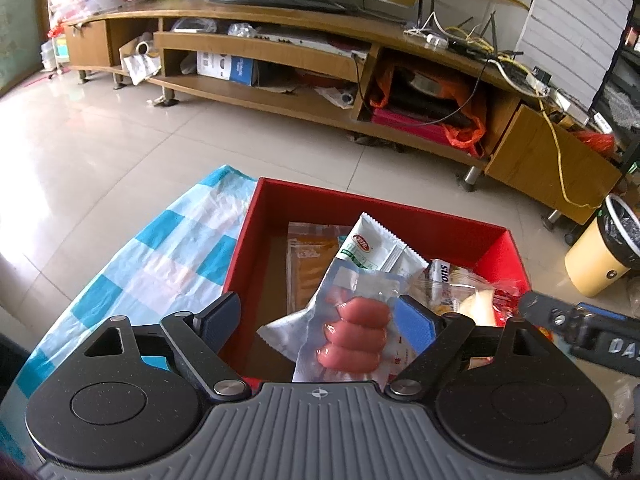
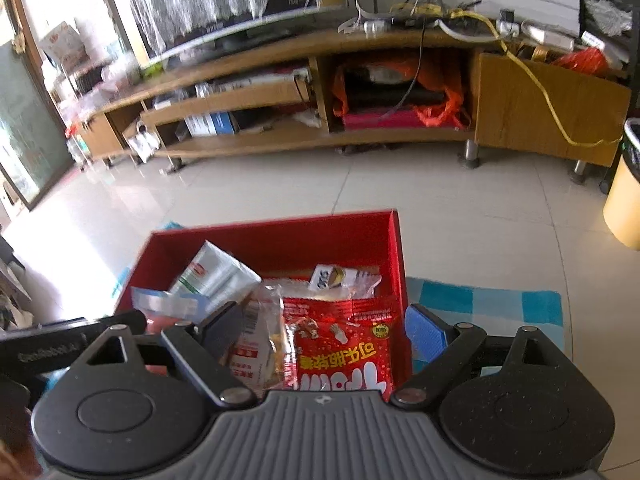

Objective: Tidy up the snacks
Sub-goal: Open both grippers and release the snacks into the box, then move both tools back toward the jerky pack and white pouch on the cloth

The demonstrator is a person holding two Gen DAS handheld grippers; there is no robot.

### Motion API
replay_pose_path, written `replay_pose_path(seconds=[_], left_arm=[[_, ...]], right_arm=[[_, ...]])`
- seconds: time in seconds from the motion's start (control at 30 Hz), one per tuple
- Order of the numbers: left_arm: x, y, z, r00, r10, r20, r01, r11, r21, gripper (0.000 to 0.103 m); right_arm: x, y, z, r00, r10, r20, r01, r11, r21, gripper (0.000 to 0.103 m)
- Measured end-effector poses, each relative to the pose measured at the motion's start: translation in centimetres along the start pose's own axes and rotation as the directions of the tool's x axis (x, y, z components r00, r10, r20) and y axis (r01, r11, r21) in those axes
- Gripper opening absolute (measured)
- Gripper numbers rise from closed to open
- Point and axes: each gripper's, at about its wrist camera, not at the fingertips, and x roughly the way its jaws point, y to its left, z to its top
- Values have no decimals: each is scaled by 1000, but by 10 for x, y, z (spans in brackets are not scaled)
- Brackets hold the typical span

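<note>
A red open box [image 1: 400, 216] sits on a blue-and-white checked cloth [image 1: 160, 252] and holds several snack packs. My left gripper [image 1: 320, 322] is open above the box's near side; a clear pack of pink sausages [image 1: 352, 332] lies between its fingers, leaning on the right pad [image 1: 416, 326]. A green-and-white packet [image 1: 372, 246] and a brown flat pack [image 1: 310, 268] lie behind. My right gripper [image 2: 326, 334] is open over the box's [image 2: 280, 236] right part, above a red candy bag [image 2: 344, 344]. The right gripper's tip [image 1: 560, 316] shows in the left wrist view.
A long wooden TV stand [image 1: 280, 52] with cluttered shelves runs across the back. A yellow bin with a black liner [image 1: 604, 256] stands on the tiled floor at the right. The table's edge lies just past the box.
</note>
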Motion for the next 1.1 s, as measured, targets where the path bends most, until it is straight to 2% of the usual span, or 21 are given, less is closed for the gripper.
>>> replay_pose_path(seconds=[0.13,0.23,0.5,0.77,0.93,1.1], left_arm=[[-15,3,-7,1000,-11,13,11,1000,-7,90],[-23,5,-16,1000,-20,9,20,1000,-15,90],[-43,10,-52,999,-33,-21,33,999,-1,91],[-56,17,-113,990,-52,-134,60,996,60,92],[-60,17,-150,971,-73,-229,95,992,84,92],[-63,18,-180,950,-88,-301,115,991,73,93]], right_arm=[[-30,5,-7,998,-7,54,9,1000,-29,91],[-45,6,-15,998,-15,62,17,999,-35,93],[-54,-5,-55,998,-43,-42,42,999,-15,93],[-57,-22,-105,984,-81,-159,77,997,-31,93],[-50,-31,-128,967,-81,-242,70,996,-52,93],[-47,-41,-138,959,-79,-273,70,997,-41,93]])
